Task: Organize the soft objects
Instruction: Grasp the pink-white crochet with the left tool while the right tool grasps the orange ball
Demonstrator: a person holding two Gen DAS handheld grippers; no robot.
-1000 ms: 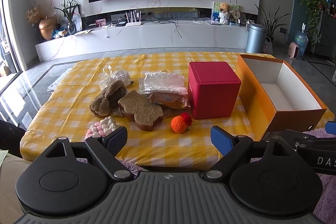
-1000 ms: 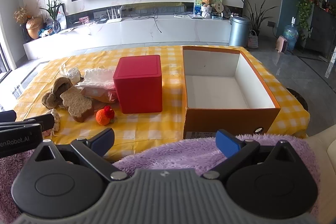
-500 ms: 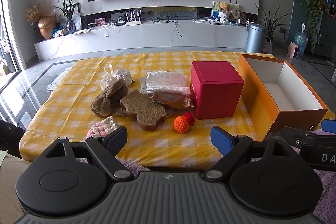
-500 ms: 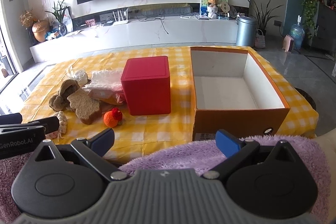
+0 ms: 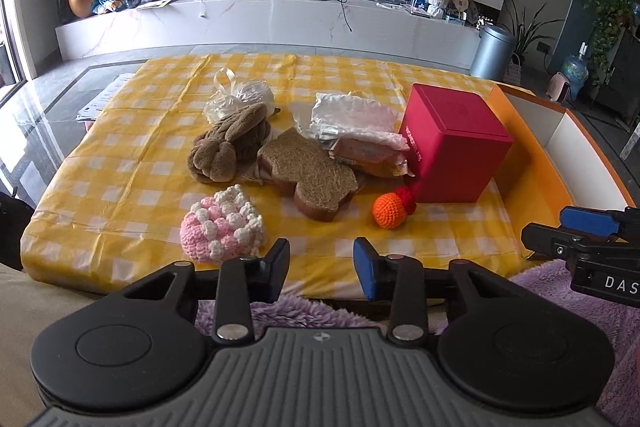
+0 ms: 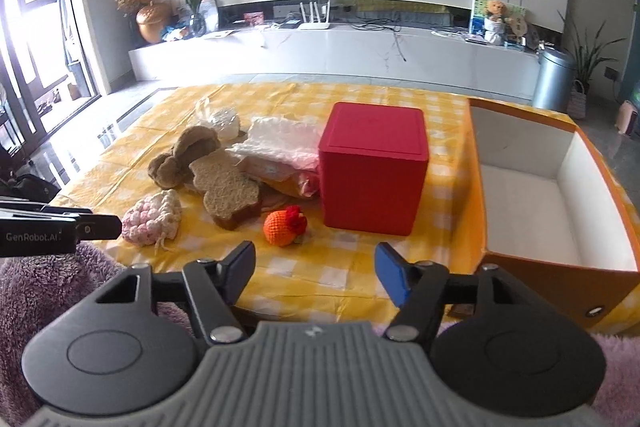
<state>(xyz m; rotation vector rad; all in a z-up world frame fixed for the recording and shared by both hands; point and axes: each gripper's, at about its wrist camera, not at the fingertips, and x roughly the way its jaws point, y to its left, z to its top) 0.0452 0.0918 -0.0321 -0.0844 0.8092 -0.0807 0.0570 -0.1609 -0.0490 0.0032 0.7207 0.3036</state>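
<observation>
Closer to the yellow checked tablecloth (image 5: 132,183) than a second ago, both pairs of blue pads narrowed. Left wrist view: left gripper (image 5: 322,263) closing on nothing, just short of pink-and-white crochet piece (image 5: 222,225); orange crochet ball (image 5: 390,211) beside red box (image 5: 452,147). Right wrist view: right gripper (image 6: 315,273) half open, closing, empty, near orange ball; bread-shaped plush (image 6: 228,189) left of box; open orange carton (image 6: 560,269) at right.

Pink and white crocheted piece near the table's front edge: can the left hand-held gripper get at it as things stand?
Probably yes. The crocheted piece lies apart from the other items, just beyond the left hand-held gripper, whose closing jaws hold nothing; nothing stands between them.
</observation>
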